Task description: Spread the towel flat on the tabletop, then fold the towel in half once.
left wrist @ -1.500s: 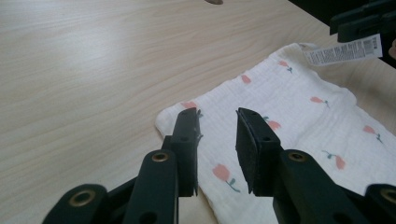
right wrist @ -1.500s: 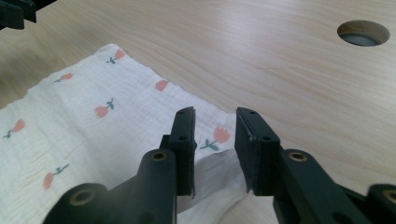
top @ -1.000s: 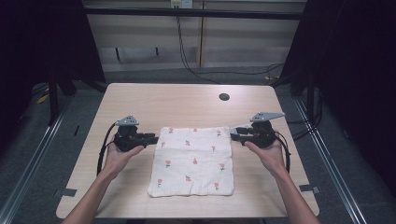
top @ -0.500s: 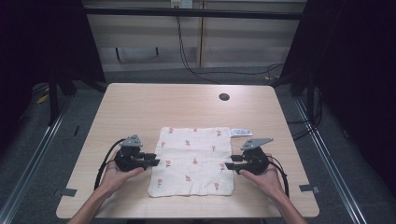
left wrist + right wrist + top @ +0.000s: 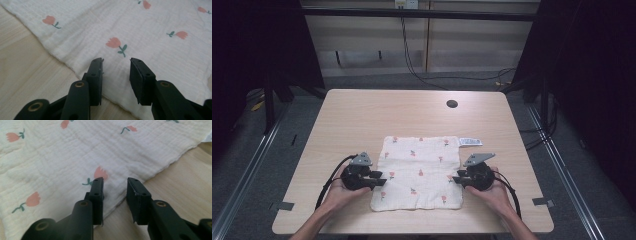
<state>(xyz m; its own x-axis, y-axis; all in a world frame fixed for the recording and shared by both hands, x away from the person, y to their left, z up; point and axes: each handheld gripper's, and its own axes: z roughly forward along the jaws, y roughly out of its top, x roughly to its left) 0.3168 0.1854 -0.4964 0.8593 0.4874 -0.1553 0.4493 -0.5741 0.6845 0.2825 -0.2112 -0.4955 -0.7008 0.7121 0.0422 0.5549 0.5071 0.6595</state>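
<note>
A white cloth (image 5: pixel 419 172) (printed with small pink flowers) is spread flat on the desk (image 5: pixel 362 120). The left hand-held gripper (image 5: pixel 379 181) is set at its left edge, jaws parted over the hem. The right hand-held gripper (image 5: pixel 457 180), jaws just narrowed yet apart, straddles the right edge.

Both tongs (image 5: pixel 384 181) (image 5: pixel 455 179) low (jaws parted)
</note>
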